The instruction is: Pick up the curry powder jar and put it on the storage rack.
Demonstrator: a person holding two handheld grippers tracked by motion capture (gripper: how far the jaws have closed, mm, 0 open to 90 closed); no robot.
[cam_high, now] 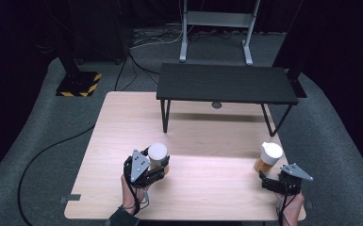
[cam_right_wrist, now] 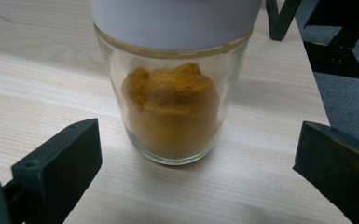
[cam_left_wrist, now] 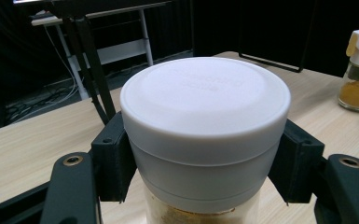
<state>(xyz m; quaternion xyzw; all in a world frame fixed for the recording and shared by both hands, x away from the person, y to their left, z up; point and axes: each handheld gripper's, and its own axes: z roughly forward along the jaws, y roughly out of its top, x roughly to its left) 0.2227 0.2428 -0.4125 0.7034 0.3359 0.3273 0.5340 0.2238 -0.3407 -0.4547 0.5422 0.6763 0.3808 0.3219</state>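
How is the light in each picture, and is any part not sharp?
High view: dark surroundings, a brighter band across the table. Left gripper view: the white lid is evenly lit, its embossed text too faint to read. Right gripper view: the near tongs are soft, while the orange powder looks sharper.

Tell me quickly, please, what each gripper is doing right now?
Left gripper: shut on the white-lidded glass jar.
Right gripper: open, around the glass jar of orange powder, apart from it.
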